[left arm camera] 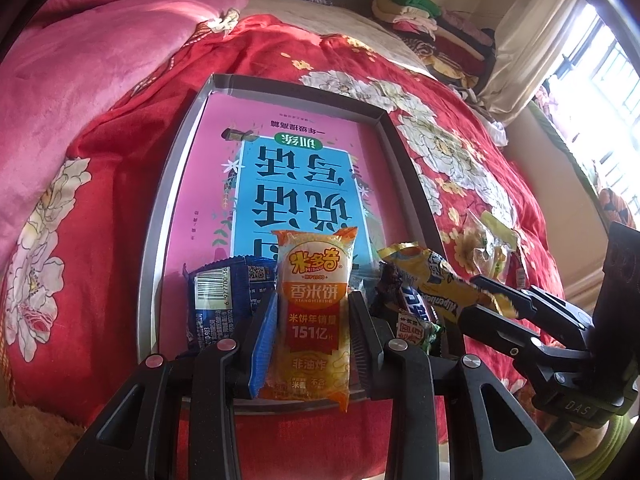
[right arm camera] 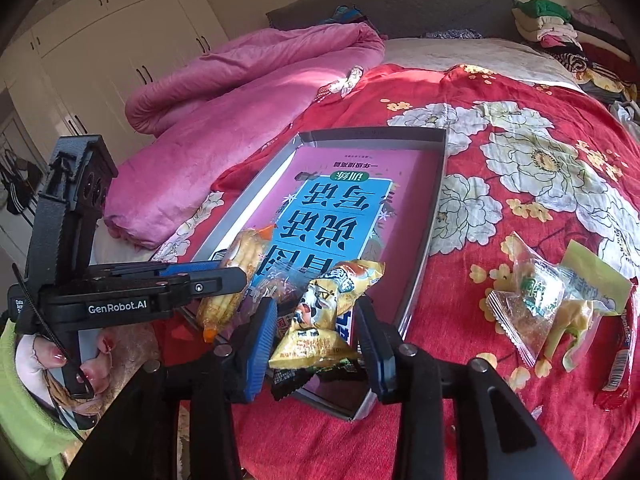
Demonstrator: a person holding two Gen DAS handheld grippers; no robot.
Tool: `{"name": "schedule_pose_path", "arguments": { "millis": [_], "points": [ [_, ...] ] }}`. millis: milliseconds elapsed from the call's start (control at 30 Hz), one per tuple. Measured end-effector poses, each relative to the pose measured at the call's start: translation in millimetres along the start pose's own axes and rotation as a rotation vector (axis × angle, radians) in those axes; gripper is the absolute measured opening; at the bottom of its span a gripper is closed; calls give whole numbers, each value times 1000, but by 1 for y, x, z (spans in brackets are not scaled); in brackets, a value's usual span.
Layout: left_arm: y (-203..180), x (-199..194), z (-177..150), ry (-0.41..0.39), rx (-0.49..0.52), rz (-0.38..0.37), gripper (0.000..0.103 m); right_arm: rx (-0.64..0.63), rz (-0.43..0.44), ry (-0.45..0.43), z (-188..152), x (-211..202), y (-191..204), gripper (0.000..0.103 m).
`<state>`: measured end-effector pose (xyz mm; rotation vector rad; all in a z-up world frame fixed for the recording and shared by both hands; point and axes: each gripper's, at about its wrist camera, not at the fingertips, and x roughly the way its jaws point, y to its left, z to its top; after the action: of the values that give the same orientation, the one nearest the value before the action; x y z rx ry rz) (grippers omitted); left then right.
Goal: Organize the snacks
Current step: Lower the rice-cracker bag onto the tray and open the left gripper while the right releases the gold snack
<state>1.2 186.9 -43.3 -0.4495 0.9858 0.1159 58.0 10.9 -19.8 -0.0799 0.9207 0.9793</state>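
Note:
A grey shallow box (left arm camera: pixel 160 216) (right arm camera: pixel 434 200) lies on the red floral bedspread, a pink and blue book flat inside it. My left gripper (left arm camera: pixel 314 320) is shut on an orange rice cracker packet (left arm camera: pixel 312 304) over the box's near end; the packet also shows in the right wrist view (right arm camera: pixel 240 264). My right gripper (right arm camera: pixel 316 336) is shut on a yellow snack packet (right arm camera: pixel 324 312) over the box's near corner; it also shows in the left wrist view (left arm camera: pixel 436 280). A blue packet (left arm camera: pixel 224 296) and other wrappers lie in the box's near end.
Loose snacks lie on the bedspread right of the box: clear candy bags (right arm camera: pixel 532 292), a yellow-green packet (right arm camera: pixel 592 288) and a red bar (right arm camera: pixel 620 356). A pink quilt (right arm camera: pixel 224 120) is heaped at the left. Folded clothes (right arm camera: pixel 560 28) are stacked at the far right.

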Motion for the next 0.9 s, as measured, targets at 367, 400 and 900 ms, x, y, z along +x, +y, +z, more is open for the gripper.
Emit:
{"name": "schedule_pose_path", "arguments": {
  "millis": [367, 400, 900],
  "points": [
    [-3, -6, 3, -41, 9, -18, 48, 26, -26, -46, -1, -21, -10, 43],
    [-3, -6, 4, -44, 10, -17, 49, 26, -28, -48, -1, -22, -10, 44],
    [-7, -19, 7, -113, 35, -13, 64, 24, -76, -96, 0, -37, -16, 51]
  ]
}}
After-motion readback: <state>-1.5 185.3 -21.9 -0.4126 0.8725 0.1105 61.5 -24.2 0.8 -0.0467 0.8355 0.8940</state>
